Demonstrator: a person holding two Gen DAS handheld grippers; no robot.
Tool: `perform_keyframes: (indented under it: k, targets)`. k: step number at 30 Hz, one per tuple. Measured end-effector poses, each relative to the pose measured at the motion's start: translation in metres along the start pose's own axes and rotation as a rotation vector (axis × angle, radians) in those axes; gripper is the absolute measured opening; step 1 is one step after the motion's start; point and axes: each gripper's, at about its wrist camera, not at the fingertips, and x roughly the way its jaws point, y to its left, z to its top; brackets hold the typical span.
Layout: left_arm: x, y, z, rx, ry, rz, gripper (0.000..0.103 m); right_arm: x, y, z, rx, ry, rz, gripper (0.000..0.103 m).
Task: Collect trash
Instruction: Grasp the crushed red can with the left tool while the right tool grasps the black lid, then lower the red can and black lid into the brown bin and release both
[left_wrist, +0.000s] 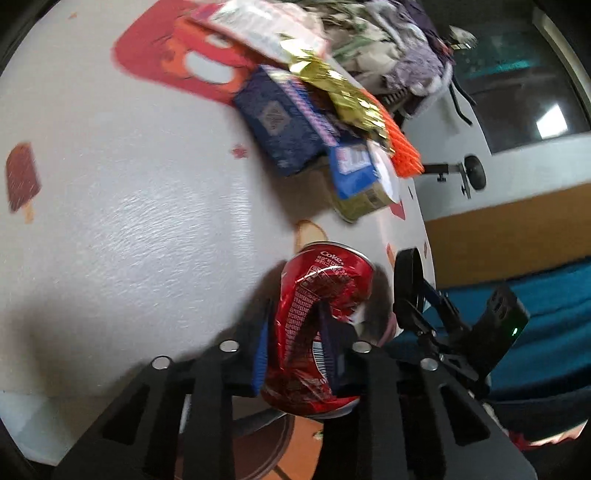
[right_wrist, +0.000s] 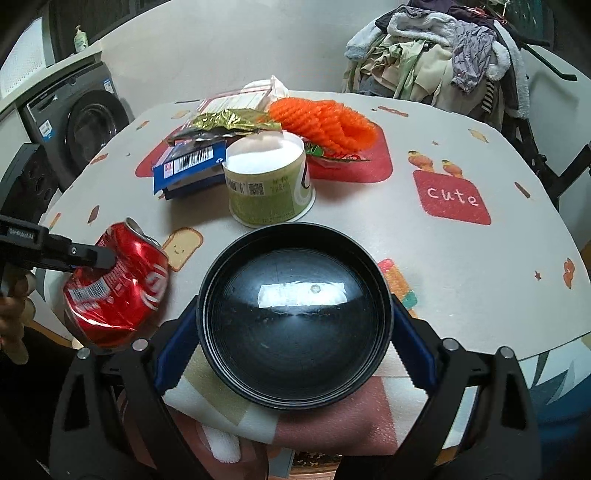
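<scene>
My left gripper (left_wrist: 295, 343) is shut on a crushed red Coke can (left_wrist: 317, 325) and holds it at the table's near edge; the can also shows in the right wrist view (right_wrist: 118, 288) with the left gripper (right_wrist: 105, 258) on it. My right gripper (right_wrist: 291, 343) is shut on a black bowl (right_wrist: 293, 314), held at the table's front edge with its opening towards the camera. Behind lie a green paper cup (right_wrist: 271, 184), a blue box (right_wrist: 188, 166), a gold wrapper (right_wrist: 225, 123) and an orange ruffled item (right_wrist: 325, 120).
The round table has a white printed cloth (right_wrist: 461, 258). A pile of clothes (right_wrist: 443, 55) sits behind it on the right. A washing machine (right_wrist: 81, 125) stands at the left. The right gripper's body (left_wrist: 461, 325) shows in the left wrist view beside the table edge.
</scene>
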Motion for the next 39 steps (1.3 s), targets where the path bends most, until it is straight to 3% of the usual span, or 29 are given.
perform_keyframes:
  k: [3, 9, 17, 24, 27, 31, 39]
  targets:
    - [-0.002, -0.021, -0.004, 0.077, -0.009, 0.003, 0.007, -0.005, 0.000, -0.001, 0.003, -0.003, -0.001, 0.092]
    - [-0.016, -0.054, -0.021, 0.216, -0.005, 0.049, 0.007, -0.021, 0.003, -0.003, 0.003, -0.025, 0.003, 0.092]
    - [-0.032, -0.080, -0.068, 0.391, 0.028, 0.103, 0.007, -0.048, 0.017, -0.013, -0.030, -0.049, 0.005, 0.092]
    - [-0.006, -0.077, -0.132, 0.451, 0.162, 0.142, 0.007, -0.065, 0.026, -0.029, -0.040, -0.055, 0.014, 0.092]
    - [0.013, -0.068, -0.146, 0.455, 0.225, 0.162, 0.007, -0.071, 0.027, -0.035, -0.043, -0.059, 0.017, 0.092]
    - [0.046, -0.050, -0.163, 0.478, 0.318, 0.247, 0.007, -0.078, 0.025, -0.044, -0.040, -0.056, 0.013, 0.092]
    - [0.086, -0.014, -0.180, 0.454, 0.439, 0.341, 0.010, -0.079, 0.009, -0.055, 0.006, -0.031, -0.007, 0.092]
